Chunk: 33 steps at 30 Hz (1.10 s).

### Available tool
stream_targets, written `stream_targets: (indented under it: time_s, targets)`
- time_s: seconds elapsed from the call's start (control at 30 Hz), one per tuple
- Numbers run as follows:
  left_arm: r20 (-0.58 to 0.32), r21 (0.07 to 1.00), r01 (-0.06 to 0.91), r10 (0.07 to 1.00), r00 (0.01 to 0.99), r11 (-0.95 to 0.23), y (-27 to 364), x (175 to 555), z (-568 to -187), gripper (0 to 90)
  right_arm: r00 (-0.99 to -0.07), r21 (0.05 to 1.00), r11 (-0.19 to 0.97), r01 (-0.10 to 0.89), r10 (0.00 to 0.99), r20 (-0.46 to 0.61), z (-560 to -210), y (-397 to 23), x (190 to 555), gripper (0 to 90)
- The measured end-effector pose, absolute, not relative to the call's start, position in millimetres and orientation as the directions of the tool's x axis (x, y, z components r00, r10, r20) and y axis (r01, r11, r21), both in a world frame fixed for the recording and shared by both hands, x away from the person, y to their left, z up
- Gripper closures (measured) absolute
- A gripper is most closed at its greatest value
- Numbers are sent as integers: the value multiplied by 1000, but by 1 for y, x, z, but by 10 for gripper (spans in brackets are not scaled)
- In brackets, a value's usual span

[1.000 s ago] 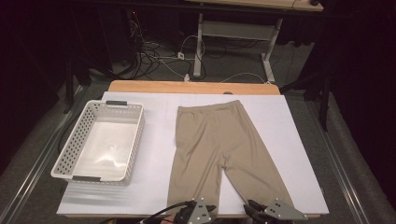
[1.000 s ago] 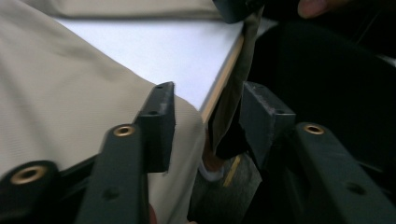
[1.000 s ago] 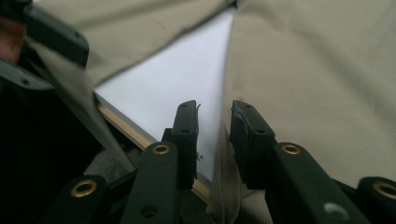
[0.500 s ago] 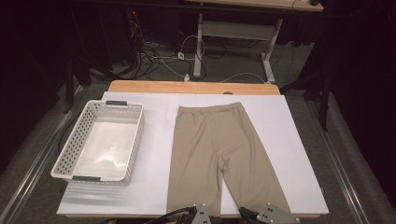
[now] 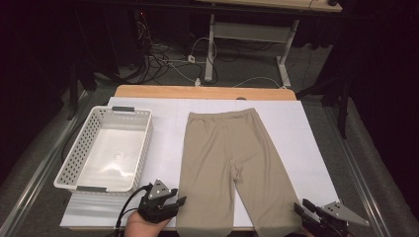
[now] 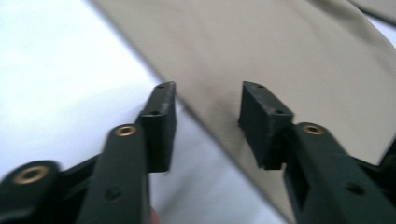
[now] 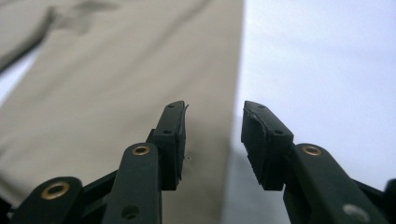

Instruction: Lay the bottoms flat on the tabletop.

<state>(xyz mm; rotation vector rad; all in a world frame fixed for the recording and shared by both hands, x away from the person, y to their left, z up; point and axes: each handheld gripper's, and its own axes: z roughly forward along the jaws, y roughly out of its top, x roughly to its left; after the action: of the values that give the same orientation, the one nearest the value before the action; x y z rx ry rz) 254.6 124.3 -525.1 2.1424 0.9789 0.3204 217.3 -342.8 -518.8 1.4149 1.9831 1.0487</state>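
The beige shorts (image 5: 231,163) lie flat on the white-covered bench (image 5: 306,148), waistband far from me, legs toward me. My left tongs (image 5: 179,201) sit just outside the outer hem of the left leg; my left gripper view shows that cloth edge running between the jaws, which have just been opening and stand apart, gripping nothing. My right tongs (image 5: 302,210) hover by the outer edge of the right leg, likewise just opened, apart and empty, the edge between them.
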Motion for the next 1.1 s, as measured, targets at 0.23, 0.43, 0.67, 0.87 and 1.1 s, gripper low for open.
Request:
stream_targets:
  time_s: [0.23, 0.43, 0.67, 0.87, 1.1]
  targets:
    - [-63, 716, 529, 712, 699, -456, 121, 255, -523, 851, -364, 795, 204, 572, 931, 23, -523, -341, 218, 900]
    - [-80, 726, 541, 729, 680, -425, 140, 254, -521, 852, -378, 791, 206, 577, 925, 35, -520, -338, 204, 900]
    - [-112, 758, 521, 709, 697, -392, 147, 254, -523, 645, -399, 814, 181, 551, 914, 67, -516, -335, 204, 712]
    - [-118, 819, 459, 682, 722, -343, 146, 257, -518, 362, -477, 854, 193, 484, 876, 72, -510, -308, 214, 423]
    - [-121, 830, 455, 691, 712, -323, 141, 267, -518, 97, -572, 887, 199, 417, 816, 86, -503, -269, 231, 147]
